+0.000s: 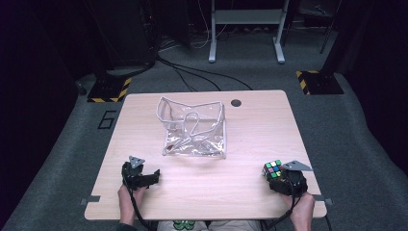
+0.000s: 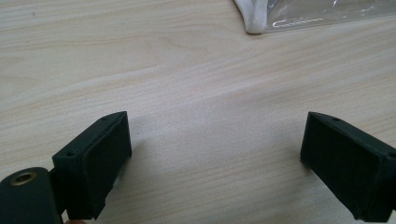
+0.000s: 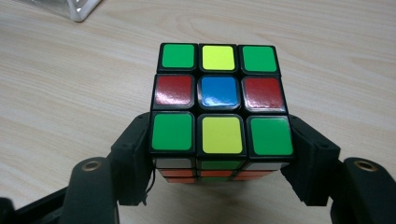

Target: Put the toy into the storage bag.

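my right gripper (image 3: 219, 154) was clamped on a rubik's cube (image 3: 219, 100), one black jaw pressed flat against each side of it, down at the near right corner of the table (image 1: 250, 144). the cube's a glossy plastic thing with black edges and shiny square stickers: the top face had green corners, yellow at the middle of the near and far rows, red either side and blue dead centre (you could see light glaring off the red and blue ones). the lower layers showed some white, green and orange, but the jaws covered most of that.

my left gripper (image 2: 217, 163) was at the near left of the table with its jaws spread wide and nothing between them, just bare tabletop. the jaw pads looked matte and blocky, kind of rubbery.

the table was pale wood-grain laminate with rounded corners and a small dark round hole (image 1: 235, 103) near the far edge. sitting in the middle, well apart from both grippers, was a clear plastic pouch (image 1: 193, 127), soft and crinkly, standing open with white piping round the rim. a corner of that white trim showed at the top of the left gripper view.

beyond the table there was grey carpet, black cables (image 1: 192, 72) trailing across it, white stand legs (image 1: 245, 36) and two yellow-and-black striped base plates (image 1: 109, 90).
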`<move>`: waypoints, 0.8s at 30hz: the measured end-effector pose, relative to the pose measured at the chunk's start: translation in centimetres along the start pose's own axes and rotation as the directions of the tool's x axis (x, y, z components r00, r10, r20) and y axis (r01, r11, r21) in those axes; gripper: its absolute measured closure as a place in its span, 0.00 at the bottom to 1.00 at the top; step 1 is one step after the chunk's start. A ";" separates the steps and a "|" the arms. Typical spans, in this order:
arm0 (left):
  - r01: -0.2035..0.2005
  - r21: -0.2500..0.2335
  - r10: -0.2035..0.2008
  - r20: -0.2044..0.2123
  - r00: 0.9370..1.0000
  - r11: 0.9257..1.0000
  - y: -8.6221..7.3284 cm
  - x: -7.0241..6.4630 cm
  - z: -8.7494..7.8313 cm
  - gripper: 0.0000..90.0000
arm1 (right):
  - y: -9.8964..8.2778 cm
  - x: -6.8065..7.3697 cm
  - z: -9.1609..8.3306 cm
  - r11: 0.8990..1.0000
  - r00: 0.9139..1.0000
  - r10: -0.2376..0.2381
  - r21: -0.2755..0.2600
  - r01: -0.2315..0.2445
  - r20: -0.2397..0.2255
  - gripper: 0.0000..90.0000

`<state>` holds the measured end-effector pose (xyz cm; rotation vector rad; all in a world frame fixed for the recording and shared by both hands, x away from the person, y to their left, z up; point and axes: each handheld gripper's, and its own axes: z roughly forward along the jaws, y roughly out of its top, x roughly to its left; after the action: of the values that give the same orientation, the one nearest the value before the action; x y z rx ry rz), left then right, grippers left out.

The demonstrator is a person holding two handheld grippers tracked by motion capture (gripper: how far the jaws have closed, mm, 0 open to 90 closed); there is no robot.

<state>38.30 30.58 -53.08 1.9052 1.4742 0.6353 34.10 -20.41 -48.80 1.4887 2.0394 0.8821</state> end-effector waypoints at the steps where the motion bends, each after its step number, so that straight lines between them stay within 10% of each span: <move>1: 0.000 0.000 0.000 0.000 1.000 1.000 0.0 0.0 0.0 0.09 | 0.1 0.1 0.0 1.000 1.000 -0.002 -0.004 0.002 0.001 0.37; 24: 0.001 0.000 -0.001 0.000 1.000 1.000 0.0 0.0 0.0 0.09 | 2.3 1.4 -0.7 0.997 0.995 -0.066 -0.037 0.063 -0.081 0.37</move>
<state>38.30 30.58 -53.08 1.9050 1.4752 0.6347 34.73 -18.73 -46.64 1.3812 2.1077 0.9616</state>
